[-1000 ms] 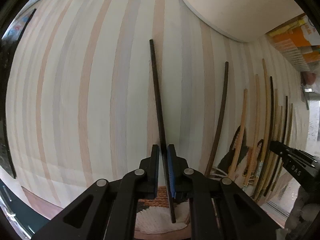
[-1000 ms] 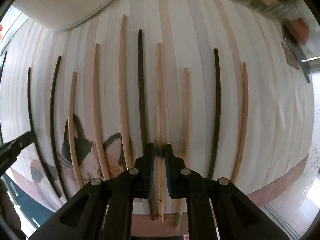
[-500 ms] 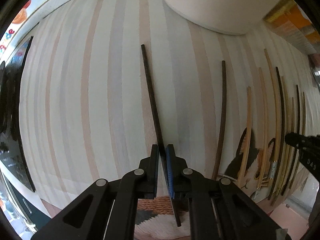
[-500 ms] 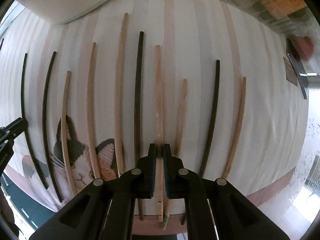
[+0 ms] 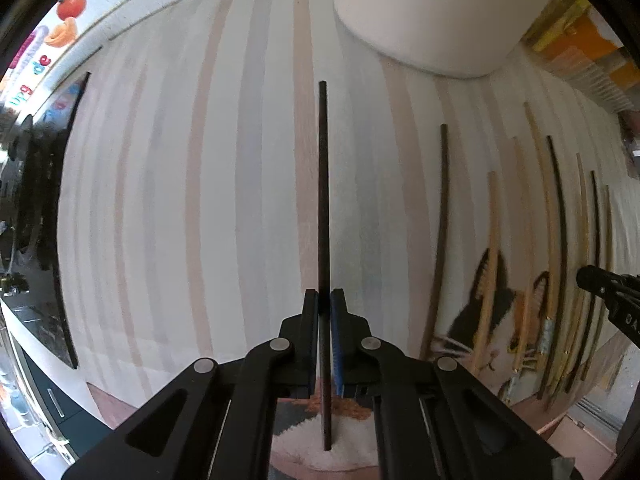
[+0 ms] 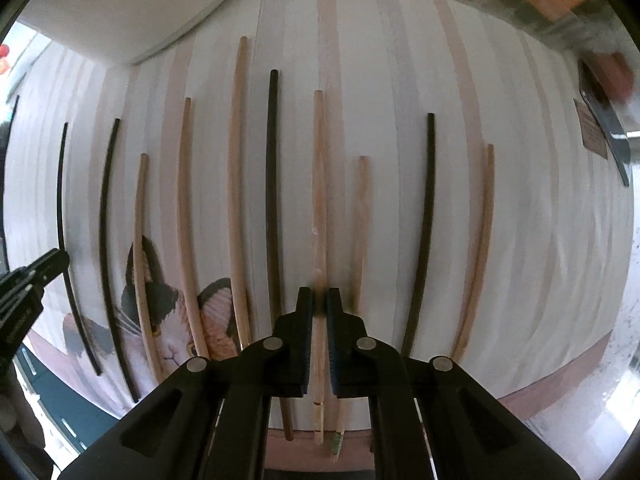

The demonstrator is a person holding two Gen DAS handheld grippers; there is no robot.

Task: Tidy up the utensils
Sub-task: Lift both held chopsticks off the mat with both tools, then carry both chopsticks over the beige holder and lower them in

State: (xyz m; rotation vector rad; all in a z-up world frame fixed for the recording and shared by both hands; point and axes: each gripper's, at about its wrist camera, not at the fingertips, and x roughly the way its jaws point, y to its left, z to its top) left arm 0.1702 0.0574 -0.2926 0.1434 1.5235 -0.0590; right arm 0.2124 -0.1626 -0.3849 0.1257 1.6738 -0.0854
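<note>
My left gripper (image 5: 324, 295) is shut on a dark chopstick (image 5: 323, 184) and holds it pointing away over the striped mat (image 5: 168, 200). To its right several wooden and dark chopsticks (image 5: 493, 248) lie in a row. My right gripper (image 6: 319, 293) is shut on a light wooden chopstick (image 6: 318, 184) in the middle of that row, between a dark chopstick (image 6: 273, 184) and a shorter wooden one (image 6: 361, 216). The left gripper's tip shows in the right wrist view (image 6: 44, 268); the right gripper's tip shows in the left wrist view (image 5: 600, 280).
A white tray (image 5: 432, 12) sits at the far side of the mat, also in the right wrist view (image 6: 128, 4). A cat picture (image 6: 176, 312) is on the mat's near edge. Coloured packaging (image 5: 588, 48) lies at far right.
The left gripper has swung the dark chopstick from a tilt to straight ahead and shifted left and away from the row. The right gripper stays shut on its wooden chopstick, nearly still.
</note>
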